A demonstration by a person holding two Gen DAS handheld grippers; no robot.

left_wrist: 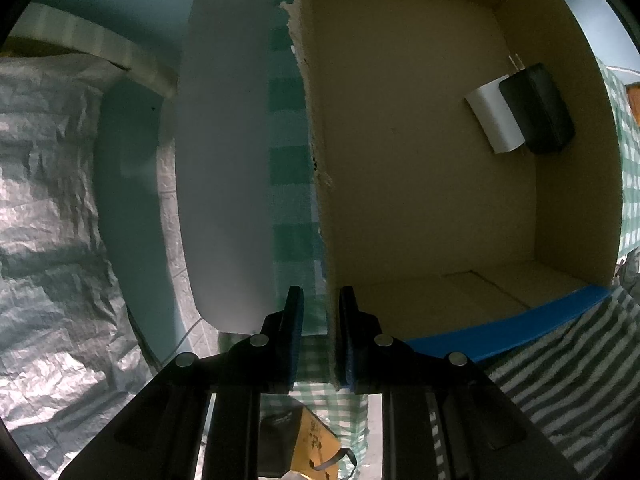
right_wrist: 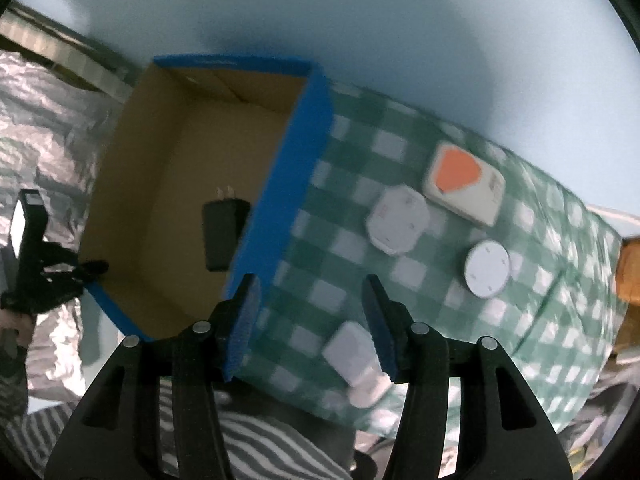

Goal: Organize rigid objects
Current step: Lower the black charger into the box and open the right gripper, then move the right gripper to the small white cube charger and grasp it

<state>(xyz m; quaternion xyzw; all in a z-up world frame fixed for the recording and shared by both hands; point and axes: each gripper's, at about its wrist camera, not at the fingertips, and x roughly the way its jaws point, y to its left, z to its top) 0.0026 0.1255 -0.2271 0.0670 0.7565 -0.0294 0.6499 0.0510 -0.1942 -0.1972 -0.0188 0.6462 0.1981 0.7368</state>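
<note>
- Surface [right_wrist: 400, 148]: covered with a green-and-white checked cloth and carrying everything else.
- Cardboard box [right_wrist: 168, 184], blue outside, open top, sitting at the left end of the surface. Inside it a black plug-in adapter [left_wrist: 538, 108] lies against the far wall, with a white block [left_wrist: 496, 118] touching it.
- Left gripper [left_wrist: 320, 320]: clenched on the torn edge of the box wall, pointing straight down. Reads as bracing the box.
- Right gripper [right_wrist: 312, 312]: jaws apart with nothing between them, hanging over the box's near corner and the cloth. No earlier view, but it looks like a drop-off is done and the next pick is due.
- Still out on the cloth: a white card with an orange mark [right_wrist: 464, 186], a white octagonal piece [right_wrist: 398, 220], a white round disc [right_wrist: 488, 268], and a small white charger [right_wrist: 354, 354] just beside the right fingertip. The right view is blurred, so the charger's identity is a guess.
- Next move calls for: lowering the right gripper over the charger, closest by far, and widening the jaws to straddle it squarely before closing.
</note>
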